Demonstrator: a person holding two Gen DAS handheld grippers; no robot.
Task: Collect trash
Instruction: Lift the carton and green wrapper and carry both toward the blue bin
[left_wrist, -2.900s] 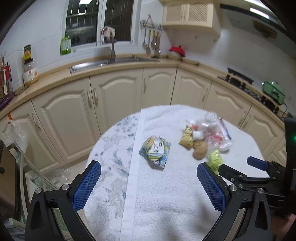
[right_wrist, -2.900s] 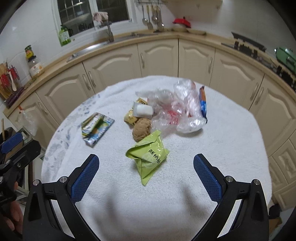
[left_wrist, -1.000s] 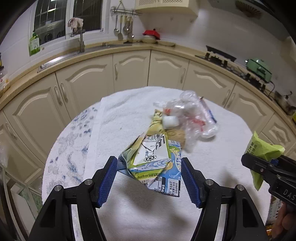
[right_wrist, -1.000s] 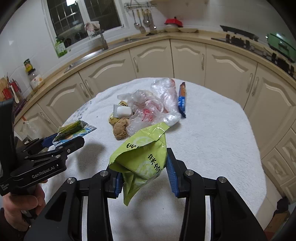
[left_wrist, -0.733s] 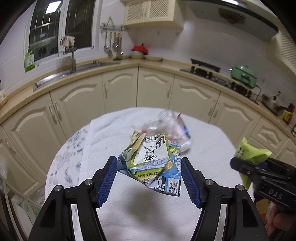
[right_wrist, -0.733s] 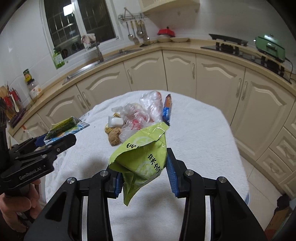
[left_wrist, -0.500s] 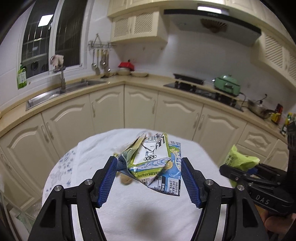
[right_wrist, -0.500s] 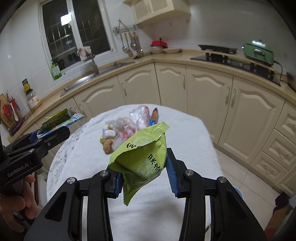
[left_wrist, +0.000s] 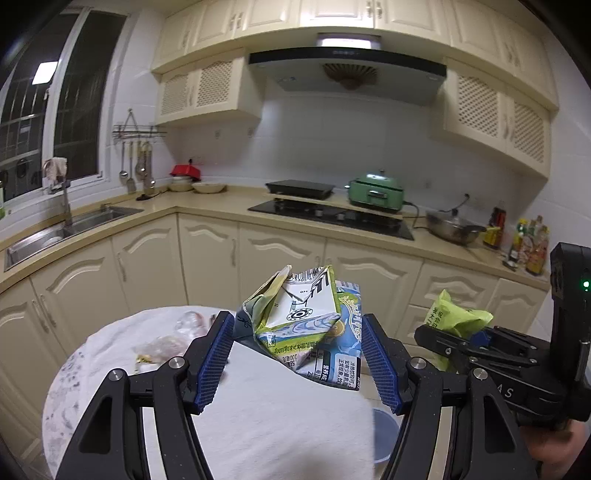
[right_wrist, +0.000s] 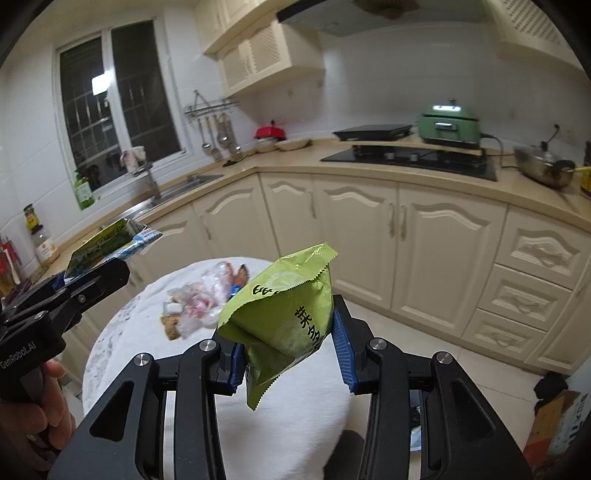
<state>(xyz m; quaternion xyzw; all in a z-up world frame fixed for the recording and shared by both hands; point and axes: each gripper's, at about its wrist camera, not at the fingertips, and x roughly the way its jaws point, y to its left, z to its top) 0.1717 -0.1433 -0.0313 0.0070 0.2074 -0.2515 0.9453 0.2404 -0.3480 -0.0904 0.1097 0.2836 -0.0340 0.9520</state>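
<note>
kitchen table (left_wrist: 280, 424) with leftover trash pile (right_wrist: 201, 304) below jaws clenched on carton (left_wrist: 306, 328), green wrapper (right_wrist: 284, 317)

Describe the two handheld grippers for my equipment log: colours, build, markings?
Both grippers, left gripper and right gripper, are matte black, with angular cut-out finger arms, silver screw heads and ribbed blue pads. The left's side reads "GenRobot.AI"; the right's body shows letters ending "AS" and a green indicator light.
</note>
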